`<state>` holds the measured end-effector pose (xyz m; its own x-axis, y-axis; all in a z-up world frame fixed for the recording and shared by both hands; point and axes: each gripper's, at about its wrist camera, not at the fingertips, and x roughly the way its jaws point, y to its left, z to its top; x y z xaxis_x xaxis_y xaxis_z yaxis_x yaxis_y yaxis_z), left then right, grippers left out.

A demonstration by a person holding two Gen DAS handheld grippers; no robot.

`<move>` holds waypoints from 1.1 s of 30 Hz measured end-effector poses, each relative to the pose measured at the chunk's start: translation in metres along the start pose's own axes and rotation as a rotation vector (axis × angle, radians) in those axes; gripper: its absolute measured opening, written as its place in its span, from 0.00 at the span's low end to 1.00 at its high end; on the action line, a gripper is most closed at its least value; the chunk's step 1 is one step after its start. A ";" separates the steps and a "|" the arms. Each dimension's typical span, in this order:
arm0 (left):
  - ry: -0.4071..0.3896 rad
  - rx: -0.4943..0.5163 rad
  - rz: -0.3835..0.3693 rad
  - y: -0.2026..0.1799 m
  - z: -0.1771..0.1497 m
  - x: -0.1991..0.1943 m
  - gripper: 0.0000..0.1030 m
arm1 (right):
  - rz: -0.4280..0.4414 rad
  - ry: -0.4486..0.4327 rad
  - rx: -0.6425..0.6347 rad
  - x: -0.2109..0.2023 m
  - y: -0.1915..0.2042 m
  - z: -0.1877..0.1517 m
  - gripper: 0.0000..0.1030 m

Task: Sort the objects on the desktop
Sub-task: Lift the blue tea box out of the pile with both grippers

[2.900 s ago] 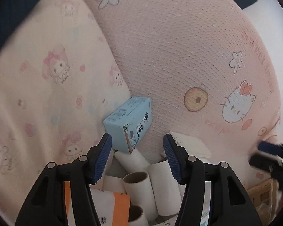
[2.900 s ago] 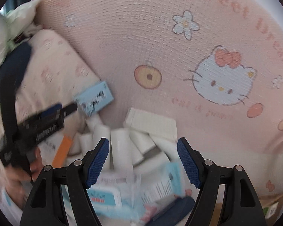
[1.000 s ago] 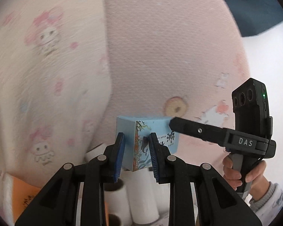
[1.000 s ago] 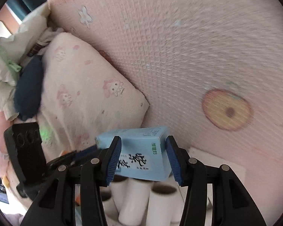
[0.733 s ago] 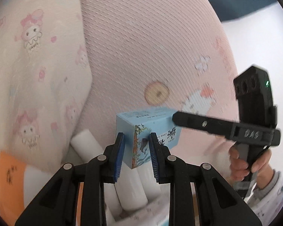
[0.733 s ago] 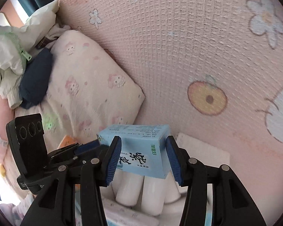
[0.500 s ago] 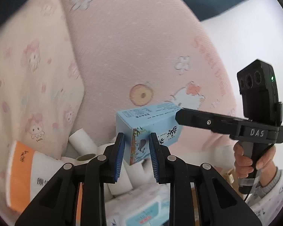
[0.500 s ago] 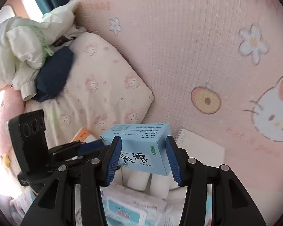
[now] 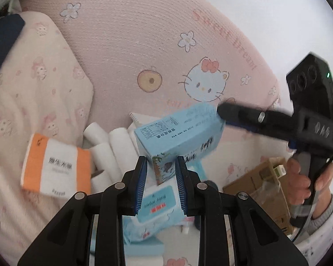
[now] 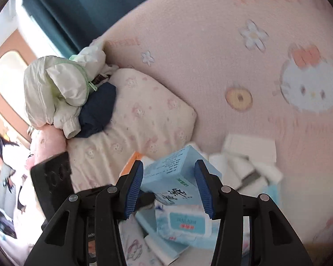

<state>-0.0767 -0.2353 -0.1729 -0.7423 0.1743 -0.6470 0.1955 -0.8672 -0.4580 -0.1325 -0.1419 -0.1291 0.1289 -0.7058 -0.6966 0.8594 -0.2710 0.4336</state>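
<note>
Carton (image 9: 177, 133): light blue, printed with dark characters and small text, held up in the air above the clutter, tilted, one end toward each claw.
Left claw (image 9: 161, 177): closed on the near lower end of the carton, blue pads pressing both sides of its narrow face.
Right claw (image 10: 168, 184): closed on the other end of the carton, across its wider side; in the left wrist view its black fingers reach in from the right and meet the carton's far upper corner.
Hand (image 9: 299, 180): wraps the black handle of the right claw, with a light patterned sleeve at the wrist.
Wipes pack (image 9: 159, 201): white and blue with a red label, lying directly below the carton, apart from it.
Paper rolls (image 9: 113, 146): several white tubes lying in a heap to the left of the carton, against the base of the pink cushion.
Orange pack (image 9: 55, 166): orange and white tissue pack, lying left of the rolls on the pale bedding.
Pink cushion (image 9: 144, 44): large, with a cat face, flowers and a doughnut print, rising behind everything.
Pillow (image 10: 139, 119): cream with small pink prints, to the left of the cushion, with a dark blue cloth (image 10: 97, 110) and a pale jacket (image 10: 60, 88) piled on its far end.
Cardboard box (image 9: 259, 184): brown, at the right, just left of the hand.
</note>
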 end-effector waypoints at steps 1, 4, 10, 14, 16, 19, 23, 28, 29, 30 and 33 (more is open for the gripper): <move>-0.002 -0.003 0.004 -0.001 -0.002 -0.003 0.27 | -0.008 0.014 0.024 0.002 -0.003 -0.011 0.44; 0.009 -0.023 0.014 0.001 -0.011 -0.002 0.27 | 0.000 0.035 0.084 0.007 -0.015 -0.033 0.44; 0.146 -0.030 0.099 0.017 -0.034 0.044 0.27 | 0.035 0.078 0.209 0.037 -0.050 -0.078 0.44; 0.122 -0.082 0.053 0.032 -0.040 0.046 0.29 | -0.067 0.121 0.184 0.062 -0.057 -0.095 0.44; 0.120 -0.117 0.024 0.040 -0.041 0.044 0.32 | -0.088 0.111 0.131 0.065 -0.051 -0.099 0.44; 0.118 -0.162 -0.007 0.051 -0.044 0.042 0.34 | -0.146 0.061 0.005 0.054 -0.034 -0.099 0.44; 0.093 -0.178 -0.032 0.055 -0.048 0.039 0.35 | -0.222 0.004 -0.160 0.037 -0.015 -0.105 0.51; 0.051 -0.212 -0.076 0.063 -0.056 0.037 0.40 | -0.310 0.051 -0.251 0.040 -0.013 -0.121 0.54; 0.049 -0.230 -0.092 0.066 -0.058 0.038 0.40 | -0.325 0.058 -0.265 0.043 -0.012 -0.125 0.54; 0.048 -0.244 -0.107 0.069 -0.058 0.038 0.40 | -0.354 0.076 -0.289 0.047 -0.011 -0.129 0.54; 0.045 -0.275 -0.136 0.074 -0.058 0.039 0.40 | -0.397 0.101 -0.350 0.059 -0.007 -0.139 0.54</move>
<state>-0.0540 -0.2658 -0.2673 -0.7455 0.3062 -0.5921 0.2671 -0.6766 -0.6862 -0.0618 -0.0908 -0.2528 -0.2071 -0.5225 -0.8271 0.9631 -0.2573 -0.0786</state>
